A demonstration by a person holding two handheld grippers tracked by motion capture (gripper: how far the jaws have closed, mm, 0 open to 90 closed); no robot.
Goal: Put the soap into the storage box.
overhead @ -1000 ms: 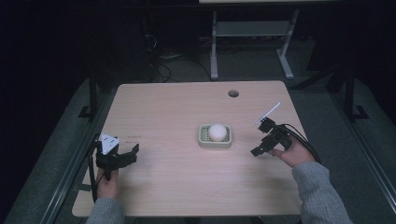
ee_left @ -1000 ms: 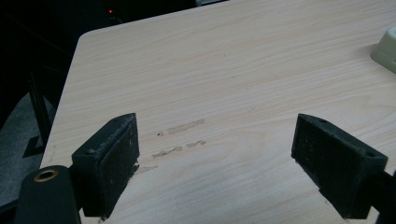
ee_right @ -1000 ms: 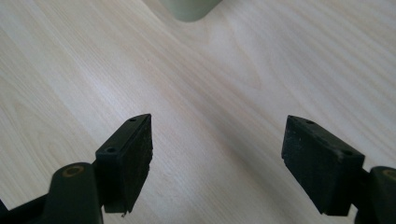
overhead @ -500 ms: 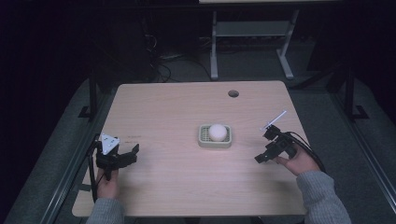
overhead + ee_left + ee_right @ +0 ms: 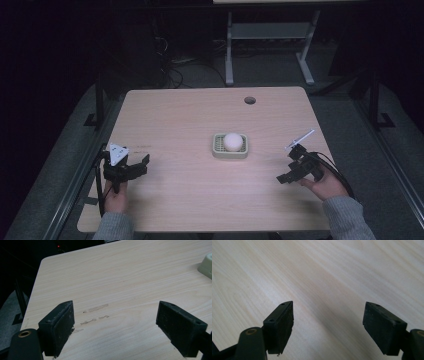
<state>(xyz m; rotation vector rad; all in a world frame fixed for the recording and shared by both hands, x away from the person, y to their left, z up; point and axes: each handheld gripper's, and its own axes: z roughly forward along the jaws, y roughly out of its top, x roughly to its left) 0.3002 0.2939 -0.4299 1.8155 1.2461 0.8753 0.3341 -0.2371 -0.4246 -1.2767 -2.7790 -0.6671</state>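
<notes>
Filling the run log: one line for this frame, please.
left hand-held gripper: open, empty | right hand-held gripper: open, empty | round white ball: in pale green ribbed tray, mid-table, untouched

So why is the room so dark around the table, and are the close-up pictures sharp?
High view: light falls on the table alone, so the floor and stands behind sink into black; the white ball in its tray looks slightly overexposed. Left gripper view: wood grain crisp, the open left gripper soft at its near edges. Right gripper view: grain somewhat blurred, with a broad dark shadow band between the right gripper jaws.
</notes>
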